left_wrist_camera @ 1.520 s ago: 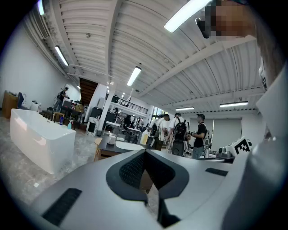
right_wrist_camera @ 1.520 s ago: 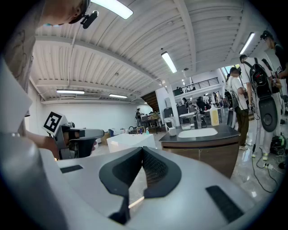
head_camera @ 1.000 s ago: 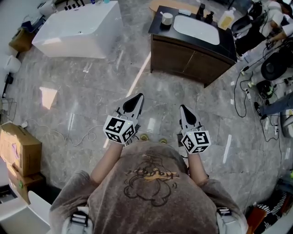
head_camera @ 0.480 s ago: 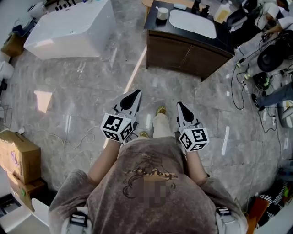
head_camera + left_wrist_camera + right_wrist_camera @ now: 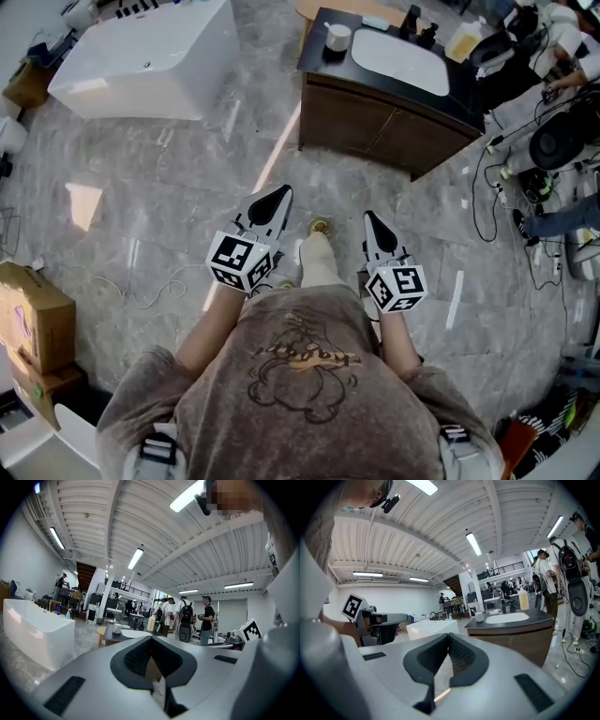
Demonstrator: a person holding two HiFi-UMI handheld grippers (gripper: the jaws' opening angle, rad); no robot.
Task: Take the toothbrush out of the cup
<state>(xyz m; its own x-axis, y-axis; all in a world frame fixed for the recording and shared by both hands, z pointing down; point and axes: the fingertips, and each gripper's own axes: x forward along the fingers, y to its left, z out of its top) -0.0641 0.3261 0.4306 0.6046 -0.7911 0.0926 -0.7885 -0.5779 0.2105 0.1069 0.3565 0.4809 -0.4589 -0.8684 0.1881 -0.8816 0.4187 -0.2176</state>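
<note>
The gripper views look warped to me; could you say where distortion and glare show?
Left gripper view: strong fisheye, black corners, ceiling lamp blown out. Right gripper view: same bowing, vanity sharp. Head view: bright streak glares on the floor.

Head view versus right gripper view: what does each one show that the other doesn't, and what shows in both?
Only the head view shows the cartoon print on the person's brown T-shirt and the right gripper's own black-and-white marker cube. Only the right gripper view shows the white ribbed ceiling with long strip lights and the railed upper gallery at the back. Both show the dark wooden vanity with a white basin, the white cup on it, the white rectangular bathtub and the right gripper, jaws together.
</note>
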